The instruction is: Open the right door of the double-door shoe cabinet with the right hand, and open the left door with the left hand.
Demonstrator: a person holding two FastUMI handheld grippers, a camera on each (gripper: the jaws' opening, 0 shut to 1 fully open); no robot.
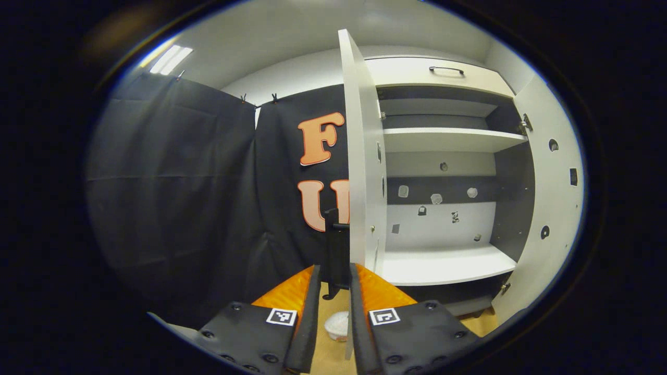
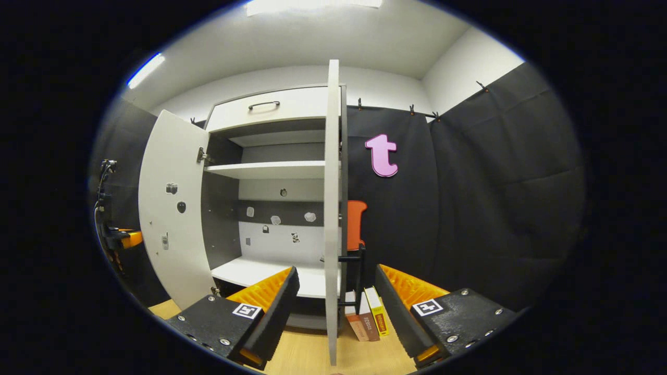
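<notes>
Now, in the left gripper view, we point our left gripper (image 1: 334, 278) level and straight ahead, its fingers (image 1: 311, 291) drawn narrow, with the black handle (image 1: 333, 250) of the left door (image 1: 360, 156) standing in the slim gap between them. Whether both fingers actually press on that handle we cannot tell. The left door stands edge-on just ahead of the fingertips, swung fully out. To the right of it the shoe cabinet (image 1: 443, 140) lies open, with an upper shelf (image 1: 451, 139) and a lower shelf (image 1: 448, 264) showing. Farther right, the right door (image 1: 547, 198) is swung out as well.

In the right gripper view, the other gripper (image 2: 122, 238) shows far off to the left, beyond the left door (image 2: 169, 208). Our right gripper (image 2: 336, 291) also points level and forward, its fingers (image 2: 276, 297) spread wide. The right door (image 2: 332, 208) stands edge-on in the gap between them, touching neither finger, its handle (image 2: 357, 260) just ahead. Some books (image 2: 367, 317) stand on the wooden floor (image 2: 307, 354) beyond the right finger.
</notes>
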